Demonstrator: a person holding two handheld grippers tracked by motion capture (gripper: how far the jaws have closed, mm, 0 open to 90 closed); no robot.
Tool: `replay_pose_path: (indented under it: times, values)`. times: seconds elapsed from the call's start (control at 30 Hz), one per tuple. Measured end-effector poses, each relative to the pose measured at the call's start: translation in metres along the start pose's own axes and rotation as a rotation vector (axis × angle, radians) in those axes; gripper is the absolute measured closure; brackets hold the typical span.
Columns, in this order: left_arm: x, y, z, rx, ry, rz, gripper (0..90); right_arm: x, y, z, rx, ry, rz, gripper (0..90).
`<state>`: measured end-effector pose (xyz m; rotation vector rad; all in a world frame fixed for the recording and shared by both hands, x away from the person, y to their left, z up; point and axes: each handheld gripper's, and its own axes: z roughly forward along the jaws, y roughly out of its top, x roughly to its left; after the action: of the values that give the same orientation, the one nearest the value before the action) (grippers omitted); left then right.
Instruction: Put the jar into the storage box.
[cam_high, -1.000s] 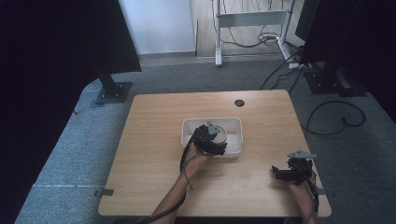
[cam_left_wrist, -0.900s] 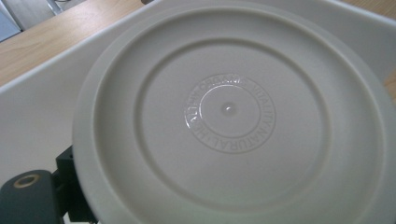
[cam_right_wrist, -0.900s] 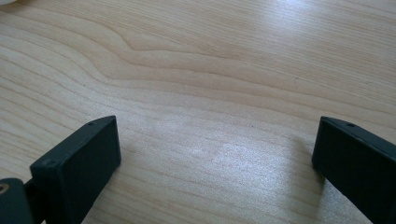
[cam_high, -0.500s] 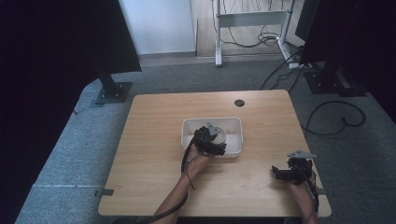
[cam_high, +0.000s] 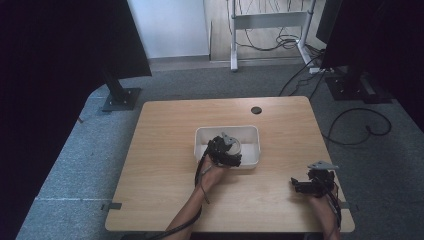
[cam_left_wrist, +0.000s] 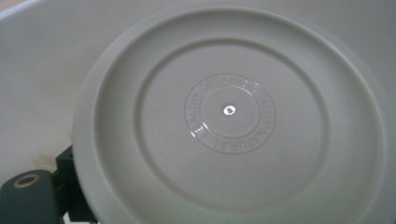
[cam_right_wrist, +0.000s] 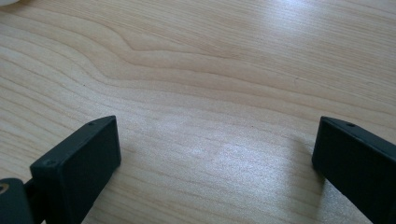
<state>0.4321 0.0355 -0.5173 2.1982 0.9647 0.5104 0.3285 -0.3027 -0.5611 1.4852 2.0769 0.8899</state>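
A white round container (cam_left_wrist: 229, 112) with a ring of embossed lettering on its flat face sits close against the left gripper view. One black jaw of my left gripper (cam_high: 226, 150) shows at its lower left edge, pressed against its side. The other jaw is hidden. In the high view this gripper hangs inside the white bin (cam_high: 250, 134) at the table's middle, with the pale round container (cam_high: 234, 146) in its grip. My right gripper (cam_high: 300, 186) rests near the front right of the table, its jaws wide open over bare wood (cam_right_wrist: 210, 116) with nothing between them.
The wooden table (cam_high: 165, 150) has a cable hole (cam_high: 256, 110) near its far edge. Dark monitor stands and cables lie on the carpet beyond the table.
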Motion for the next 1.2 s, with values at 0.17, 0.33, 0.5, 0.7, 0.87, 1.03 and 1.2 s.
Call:
replay_pose_path:
  times: [0.17, 0.33, 0.5, 0.7, 0.87, 1.03, 1.2]
  values:
    - [0.003, -0.001, 0.0, 0.003, -0.014, -0.032, 9.7, 0.0, 0.0, 0.0, 0.0, 0.0, 0.0, 0.8]
    - [0.004, 0.0, 0.0, 0.009, -0.019, -0.042, 9.6, 0.0, 0.0, 0.0, 0.0, 0.0, 0.0, 0.8]
    - [0.004, 0.0, -0.001, 0.006, -0.023, -0.031, 8.0, 0.0, 0.0, 0.0, 0.0, 0.0, 0.0, 0.8]
    - [0.004, 0.001, -0.006, -0.015, -0.036, -0.031, 4.5, 0.0, 0.0, 0.0, 0.0, 0.0, 0.0, 0.8]
    - [0.004, 0.003, -0.011, -0.022, -0.034, -0.025, 4.1, 0.0, 0.0, 0.0, 0.0, 0.0, 0.0, 0.8]
    - [0.005, 0.005, -0.017, -0.027, -0.036, -0.01, 4.0, 0.0, 0.0, 0.0, 0.0, 0.0, 0.0, 0.8]
    - [0.006, 0.007, -0.023, -0.035, -0.034, 0.0, 4.0, 0.0, 0.0, 0.0, 0.0, 0.0, 0.0, 0.8]
